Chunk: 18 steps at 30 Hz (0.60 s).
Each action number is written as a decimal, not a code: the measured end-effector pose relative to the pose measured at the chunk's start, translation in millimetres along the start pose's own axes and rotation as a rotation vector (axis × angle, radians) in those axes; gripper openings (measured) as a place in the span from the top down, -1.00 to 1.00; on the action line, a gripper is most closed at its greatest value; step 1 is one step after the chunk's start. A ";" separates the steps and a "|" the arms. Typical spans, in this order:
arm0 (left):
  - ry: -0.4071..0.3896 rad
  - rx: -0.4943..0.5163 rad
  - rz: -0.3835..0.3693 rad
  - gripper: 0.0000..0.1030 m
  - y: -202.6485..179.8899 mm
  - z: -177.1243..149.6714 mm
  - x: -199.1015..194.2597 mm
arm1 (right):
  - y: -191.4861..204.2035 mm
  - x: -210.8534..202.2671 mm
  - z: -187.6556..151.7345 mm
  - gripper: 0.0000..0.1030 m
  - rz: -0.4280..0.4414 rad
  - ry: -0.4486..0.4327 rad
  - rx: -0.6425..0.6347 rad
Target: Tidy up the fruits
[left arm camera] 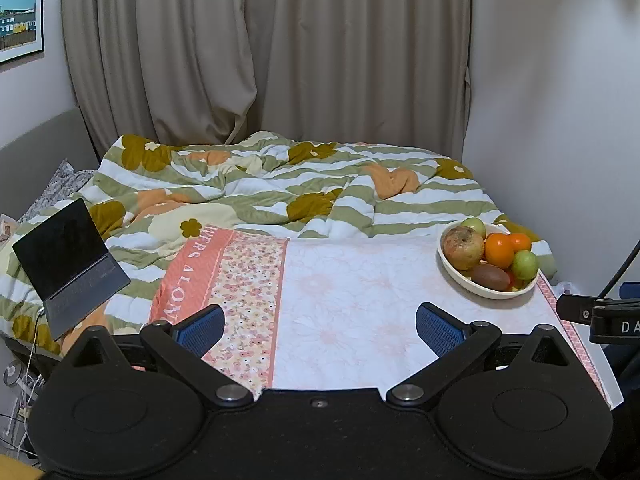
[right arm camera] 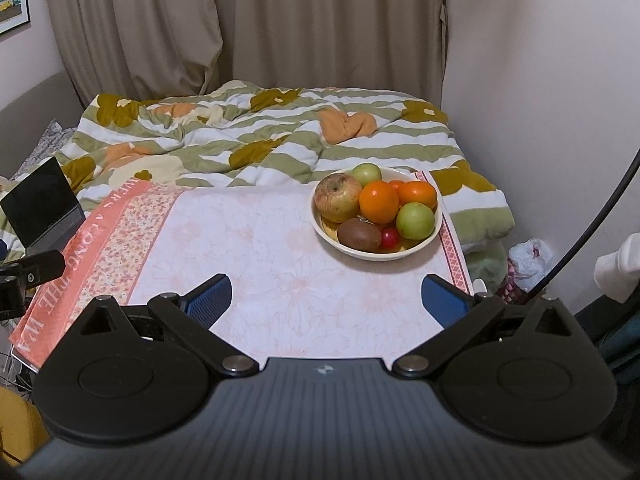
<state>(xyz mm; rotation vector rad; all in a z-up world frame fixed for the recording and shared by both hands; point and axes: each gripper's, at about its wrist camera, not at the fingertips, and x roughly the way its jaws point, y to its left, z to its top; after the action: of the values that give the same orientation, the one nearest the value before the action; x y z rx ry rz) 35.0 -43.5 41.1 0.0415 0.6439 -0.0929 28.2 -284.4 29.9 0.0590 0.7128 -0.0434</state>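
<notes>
Both claws are spread wide and hold nothing. The left claw (left arm camera: 320, 330) and the right claw (right arm camera: 326, 300) hang over a pink cloth (right arm camera: 260, 248). The bowl (right arm camera: 424, 240) sits on the cloth at about 1 o'clock from the right claw. In it are a big apple (right arm camera: 338, 198), oranges (right arm camera: 379, 202), a kiwi (right arm camera: 359, 234) and green fruit (right arm camera: 415, 221). A laptop (left arm camera: 68, 260) stands at 10 o'clock from the left claw.
</notes>
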 end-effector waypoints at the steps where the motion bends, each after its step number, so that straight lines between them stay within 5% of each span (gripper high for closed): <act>1: 0.000 0.001 0.002 -1.00 0.2 0.3 0.4 | 0.4 0.8 0.2 -1.00 -0.002 0.002 0.003; 18: -0.003 0.001 0.004 -1.00 2.6 0.4 4.0 | -2.3 5.9 -0.4 -1.00 -0.026 0.023 0.004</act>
<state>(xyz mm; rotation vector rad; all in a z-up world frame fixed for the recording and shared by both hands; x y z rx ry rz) 38.7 -41.3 39.1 0.0437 0.6403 -0.0898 32.2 -286.8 25.6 0.0545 0.7367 -0.0690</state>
